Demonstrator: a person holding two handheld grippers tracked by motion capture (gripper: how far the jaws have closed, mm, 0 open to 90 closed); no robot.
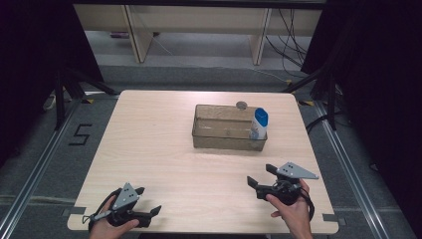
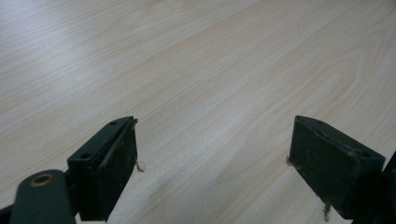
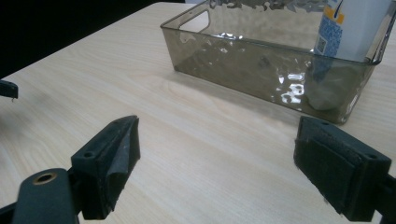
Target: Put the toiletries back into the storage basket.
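Bottle: a white bottle with a blue cap [image 1: 259, 123] stands upright in the right end of the bin, close against its right wall; in the right gripper view its blue-printed label [image 3: 348, 25] shows through the smoky plastic. Standing on its base, its cap and shoulder rise above the rim, which I judge leaves them free to be grasped from above.

Bin: a translucent grey-brown plastic bin [image 1: 224, 141] lies crosswise on the far half of the wooden table [image 1: 149, 144], with a cut-out handle in its end wall. Apart from the bottle it looks empty.

Small disc: a round grey object [image 1: 242, 105] lies on the table just behind the bin's far wall; too small to name.

Right gripper [image 1: 263, 176]: held low at the near right of the table, jaws spread wide and holding nothing, aimed toward the bin and well short of it. It is the nearer tool to the bottle.

Left gripper [image 1: 147, 201]: at the near left edge, low over bare wood, jaws likewise wide apart and empty, well apart from the bin.

Hands: both come in from the near edge, each wrapped round its gripper's handle.
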